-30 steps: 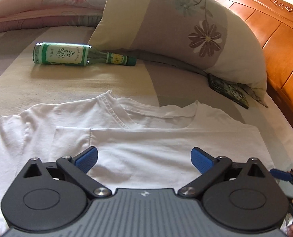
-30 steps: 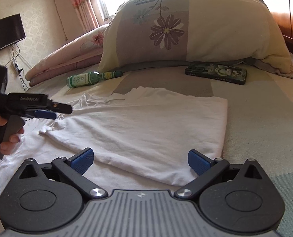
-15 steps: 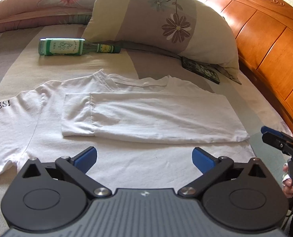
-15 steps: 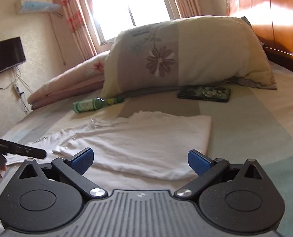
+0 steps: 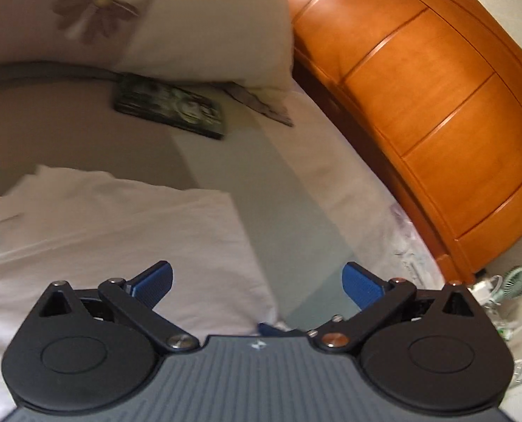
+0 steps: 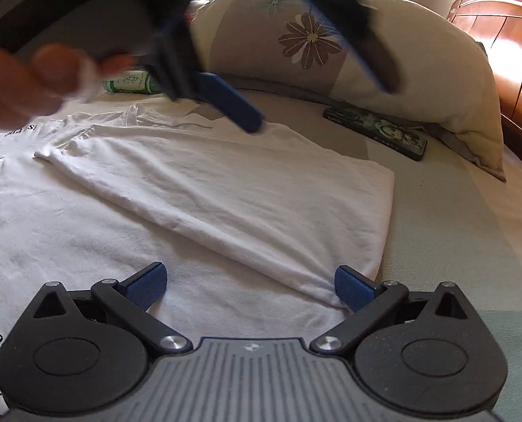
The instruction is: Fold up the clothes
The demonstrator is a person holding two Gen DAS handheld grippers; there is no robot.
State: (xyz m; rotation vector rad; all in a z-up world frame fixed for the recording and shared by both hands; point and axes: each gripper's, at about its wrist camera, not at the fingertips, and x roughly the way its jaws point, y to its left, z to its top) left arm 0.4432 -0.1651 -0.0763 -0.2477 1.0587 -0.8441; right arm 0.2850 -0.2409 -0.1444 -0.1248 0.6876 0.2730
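A white T-shirt (image 6: 197, 190) lies flat on the bed, its right side folded over onto the middle, with printed lettering at the lower left. My right gripper (image 6: 250, 286) is open low over the folded hem corner, nothing between its pads. My left gripper (image 5: 257, 281) is open too, hovering over the shirt's right edge (image 5: 113, 239) and the bare sheet. In the right wrist view it is a dark blur overhead with one blue finger (image 6: 229, 100) showing, and a hand (image 6: 28, 81) holds it.
A flowered pillow (image 6: 384, 52) leans against the wooden headboard (image 5: 419, 88). A dark phone case (image 6: 377, 132) lies in front of the pillow, and a green bottle (image 6: 130, 82) beyond the collar. A small fan (image 5: 516, 277) and clutter sit past the bed's right edge.
The left gripper has swung right and now crosses close above the right gripper's view, facing the headboard. The right gripper has dropped nearer to the folded hem corner. Both stay open.
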